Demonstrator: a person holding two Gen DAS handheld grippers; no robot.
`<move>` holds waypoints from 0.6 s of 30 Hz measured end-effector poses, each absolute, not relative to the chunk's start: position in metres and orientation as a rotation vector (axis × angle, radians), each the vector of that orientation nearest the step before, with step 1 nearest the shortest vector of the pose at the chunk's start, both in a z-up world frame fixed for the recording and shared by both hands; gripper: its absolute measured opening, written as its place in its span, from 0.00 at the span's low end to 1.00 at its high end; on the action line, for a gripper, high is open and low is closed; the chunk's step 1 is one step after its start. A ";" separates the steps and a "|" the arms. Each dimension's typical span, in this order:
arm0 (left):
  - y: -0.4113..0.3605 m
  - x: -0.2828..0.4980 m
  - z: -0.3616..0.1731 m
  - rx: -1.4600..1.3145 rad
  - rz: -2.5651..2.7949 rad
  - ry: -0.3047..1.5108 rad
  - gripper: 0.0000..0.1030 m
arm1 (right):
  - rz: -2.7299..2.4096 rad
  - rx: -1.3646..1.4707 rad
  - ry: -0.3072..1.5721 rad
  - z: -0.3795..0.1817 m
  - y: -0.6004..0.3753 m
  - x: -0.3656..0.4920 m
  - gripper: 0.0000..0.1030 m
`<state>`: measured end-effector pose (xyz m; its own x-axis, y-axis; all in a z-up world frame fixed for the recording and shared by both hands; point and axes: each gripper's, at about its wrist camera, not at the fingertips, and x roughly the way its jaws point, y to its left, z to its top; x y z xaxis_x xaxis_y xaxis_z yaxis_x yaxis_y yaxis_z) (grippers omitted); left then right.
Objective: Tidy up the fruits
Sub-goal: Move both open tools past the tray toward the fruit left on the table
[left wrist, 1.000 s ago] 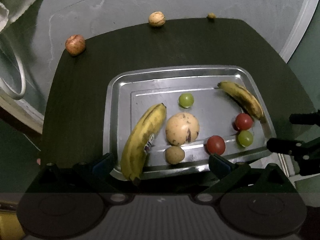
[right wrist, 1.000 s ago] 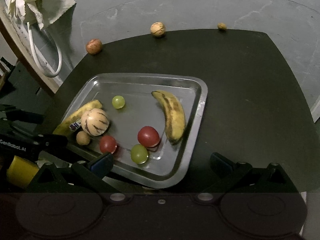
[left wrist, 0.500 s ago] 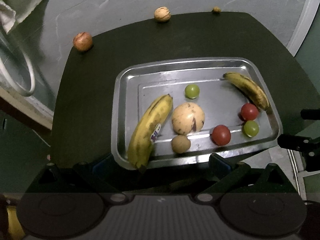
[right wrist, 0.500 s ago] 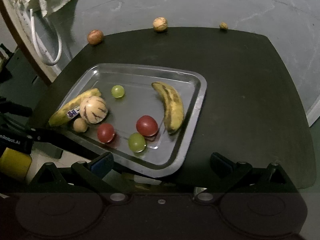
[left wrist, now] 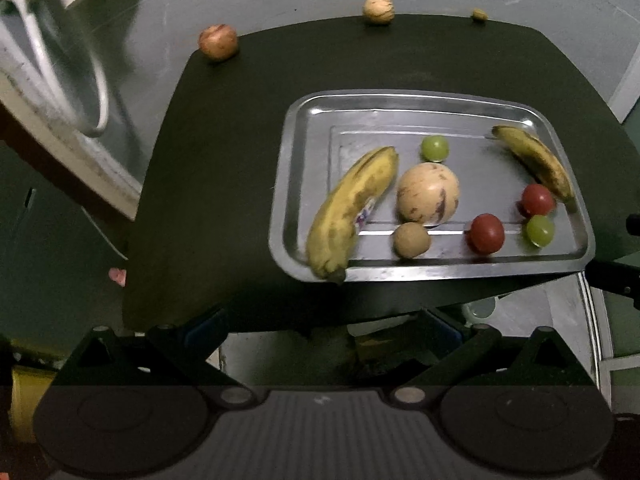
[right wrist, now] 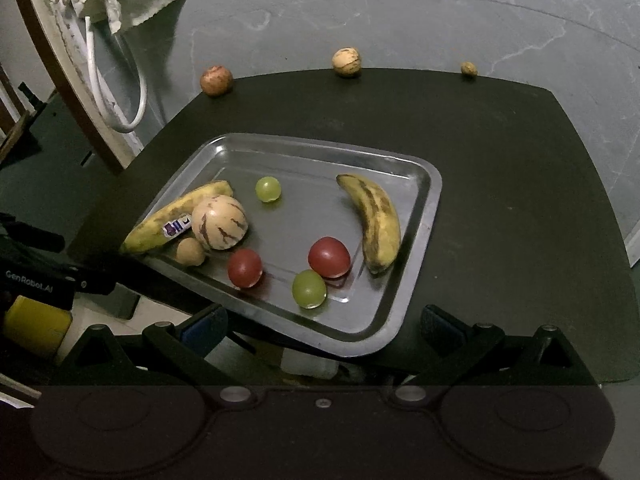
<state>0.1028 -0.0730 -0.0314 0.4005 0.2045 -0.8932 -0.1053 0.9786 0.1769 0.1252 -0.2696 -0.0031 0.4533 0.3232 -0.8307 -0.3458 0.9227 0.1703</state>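
A metal tray on a dark table holds two bananas, a striped round melon, a small brown fruit, two red tomatoes and two green grapes. My left gripper is open and empty, below the table's near edge. My right gripper is open and empty at the tray's near corner.
At the table's far edge lie a reddish apple, a striped round fruit and a small nut. A wooden frame with white tubing stands at the left. Grey floor lies beyond.
Both grippers have drawn back from the tray and risen; the left view has shifted so the tray sits further right. The fruits have not moved.
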 end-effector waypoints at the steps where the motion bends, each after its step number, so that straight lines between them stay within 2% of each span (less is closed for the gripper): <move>1: -0.071 0.102 -0.031 0.094 0.202 1.141 0.99 | 0.413 -0.022 1.018 -0.002 -0.270 0.126 0.99; 18: -0.054 0.118 -0.020 0.075 0.265 1.104 0.99 | 0.415 0.002 0.979 0.001 -0.262 0.168 0.99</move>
